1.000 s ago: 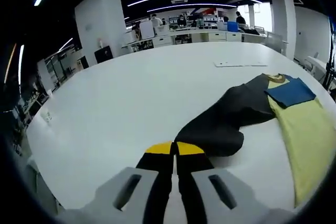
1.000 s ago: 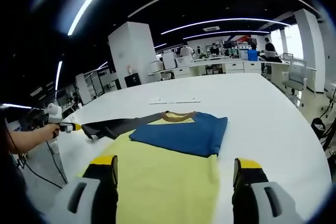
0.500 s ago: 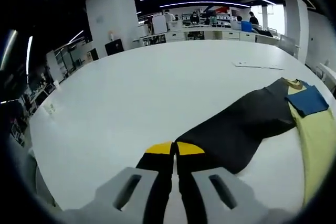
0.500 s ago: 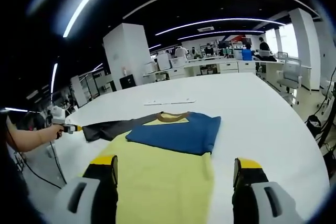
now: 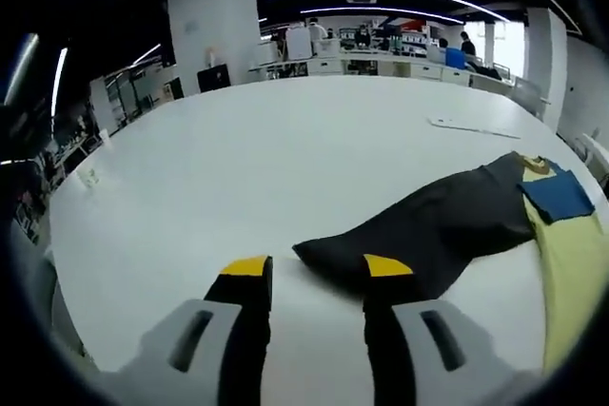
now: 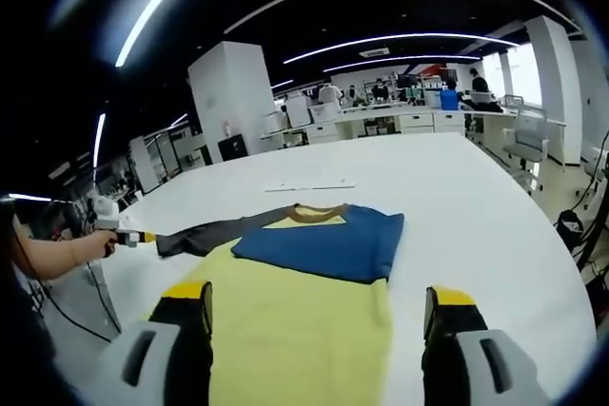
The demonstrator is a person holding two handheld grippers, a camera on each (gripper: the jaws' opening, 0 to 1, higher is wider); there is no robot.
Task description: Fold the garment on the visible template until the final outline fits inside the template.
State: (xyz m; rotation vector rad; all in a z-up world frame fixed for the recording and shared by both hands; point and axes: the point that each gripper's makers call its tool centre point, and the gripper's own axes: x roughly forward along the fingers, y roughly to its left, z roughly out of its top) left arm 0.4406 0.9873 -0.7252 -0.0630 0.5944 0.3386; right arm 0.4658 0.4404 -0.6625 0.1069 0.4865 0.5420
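Black sleeve [image 5: 423, 233]: I saw it flat on the white counter [image 5: 266, 159].
Left hand-held gripper [image 5: 310, 268]: jaws apart at the cuff.
Right hand-held gripper [image 6: 318, 294]: apart over the yellow shirt [image 6: 295, 320].

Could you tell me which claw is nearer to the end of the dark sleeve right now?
Left. The left claw is open with the dark sleeve end lying between its jaws; the right claw hovers open over the yellow body, apart from the sleeve.

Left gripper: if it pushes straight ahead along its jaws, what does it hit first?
Most likely the dark sleeve. The left gripper is open, and the sleeve's cuff end lies on the white table just ahead, partly between the jaw tips. How far above the cloth it is cannot be told.
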